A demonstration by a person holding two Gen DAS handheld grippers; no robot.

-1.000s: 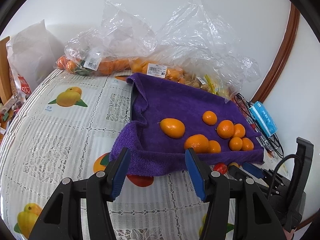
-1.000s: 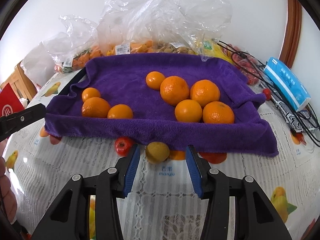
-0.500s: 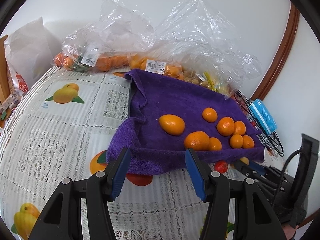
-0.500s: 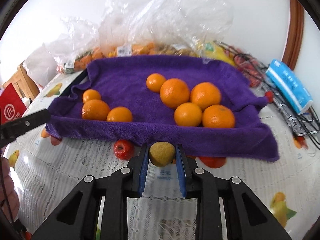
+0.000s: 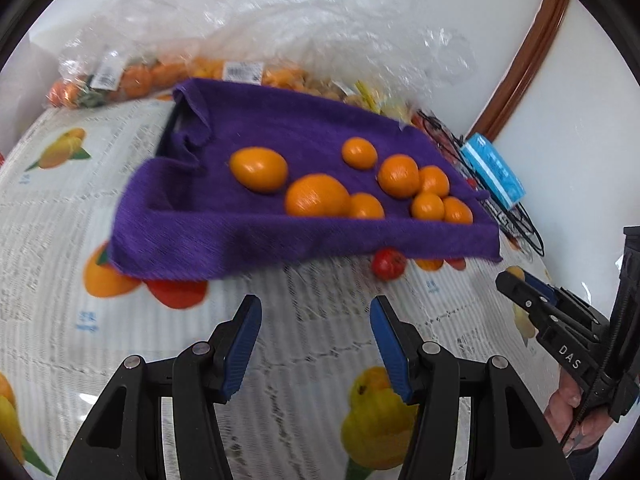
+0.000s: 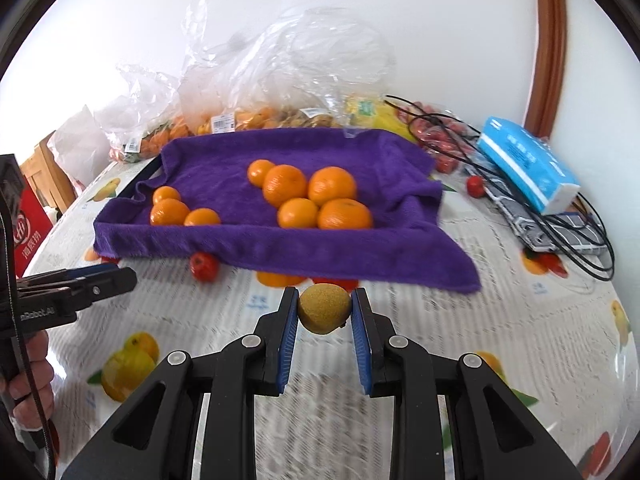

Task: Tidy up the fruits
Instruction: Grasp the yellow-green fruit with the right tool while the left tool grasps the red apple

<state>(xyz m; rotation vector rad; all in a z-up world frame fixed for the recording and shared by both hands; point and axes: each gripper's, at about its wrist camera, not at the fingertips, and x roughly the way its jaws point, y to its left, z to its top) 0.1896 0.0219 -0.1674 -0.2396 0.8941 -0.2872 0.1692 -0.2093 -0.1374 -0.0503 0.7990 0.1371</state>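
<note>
My left tongs hang spread wide over the counter, gripping nothing, short of the purple towel. On that towel lie eight oranges: three at its left end and five bunched toward the right. A small red fruit sits on the counter, touching the towel's near edge. My right tongs are closed on a brownish-yellow fruit, both pads pressed against its sides, just in front of the towel's hanging edge. A blue tissue pack lies at far right.
</note>
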